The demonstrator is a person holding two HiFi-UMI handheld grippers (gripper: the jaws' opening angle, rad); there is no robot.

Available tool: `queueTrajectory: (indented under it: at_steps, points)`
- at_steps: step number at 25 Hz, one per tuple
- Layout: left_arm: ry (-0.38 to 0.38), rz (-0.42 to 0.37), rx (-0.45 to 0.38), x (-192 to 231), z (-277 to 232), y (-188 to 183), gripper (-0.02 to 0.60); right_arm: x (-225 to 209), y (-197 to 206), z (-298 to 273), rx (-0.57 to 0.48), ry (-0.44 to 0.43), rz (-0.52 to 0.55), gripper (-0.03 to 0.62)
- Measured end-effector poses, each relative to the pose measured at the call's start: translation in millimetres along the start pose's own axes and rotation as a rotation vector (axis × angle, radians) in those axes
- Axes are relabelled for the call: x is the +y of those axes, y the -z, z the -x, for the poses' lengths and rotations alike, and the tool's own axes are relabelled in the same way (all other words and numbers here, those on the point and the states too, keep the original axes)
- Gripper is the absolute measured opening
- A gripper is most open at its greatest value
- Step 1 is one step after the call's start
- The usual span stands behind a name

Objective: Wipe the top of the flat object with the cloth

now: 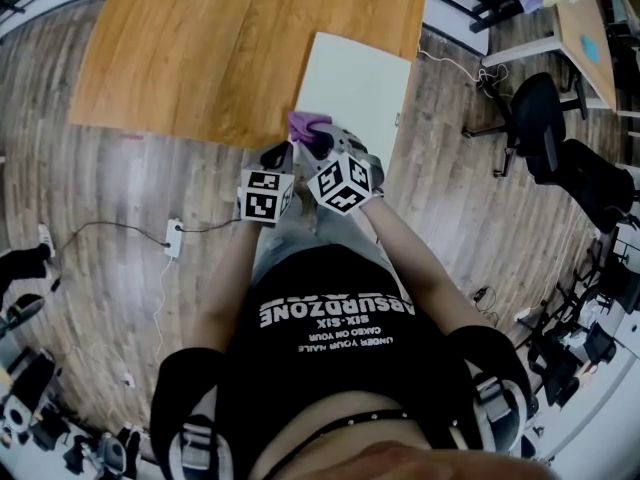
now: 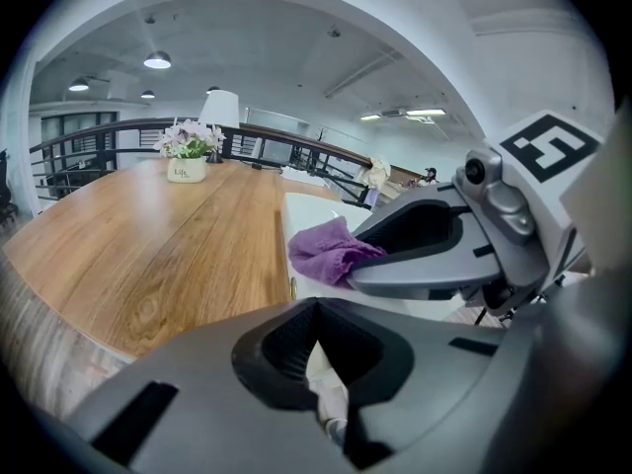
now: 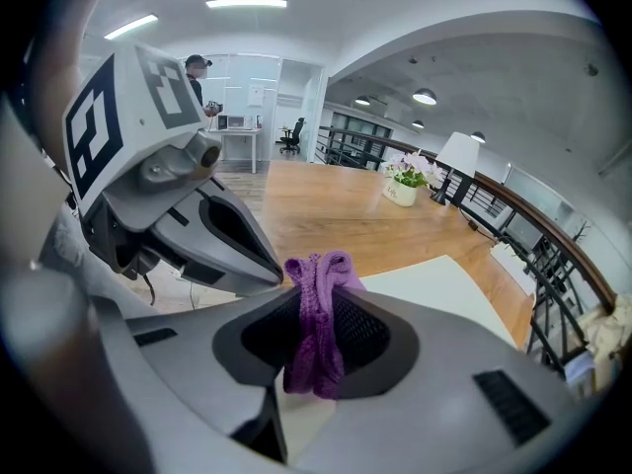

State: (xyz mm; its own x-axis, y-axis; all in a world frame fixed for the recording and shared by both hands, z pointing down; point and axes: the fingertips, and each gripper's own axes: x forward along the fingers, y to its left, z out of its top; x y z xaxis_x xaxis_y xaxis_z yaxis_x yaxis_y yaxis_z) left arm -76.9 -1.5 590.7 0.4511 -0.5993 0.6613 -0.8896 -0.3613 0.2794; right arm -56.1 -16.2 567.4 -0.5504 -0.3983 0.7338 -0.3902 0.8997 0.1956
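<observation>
Our right gripper [image 3: 316, 358] has its jaws pinching the purple cloth [image 3: 316, 299], bunched over the near end of the pale flat board [image 1: 360, 83] on the wooden counter [image 1: 220, 48]. Just beside it, our left gripper [image 2: 321, 368] shows jaws nearly together, empty.

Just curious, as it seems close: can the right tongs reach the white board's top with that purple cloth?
Probably yes. The right tongs grip the cloth right at the near edge of the white board, and nothing on its top looks in the way.
</observation>
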Motion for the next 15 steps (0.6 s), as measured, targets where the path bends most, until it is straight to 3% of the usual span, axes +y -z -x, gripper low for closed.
queueTrajectory:
  at_steps: [15]
  points:
    - [0.035,-0.048,0.031,-0.6,-8.6,-1.5,0.015,-12.5,-1.4,-5.3,0.007,0.032,-0.018,0.101]
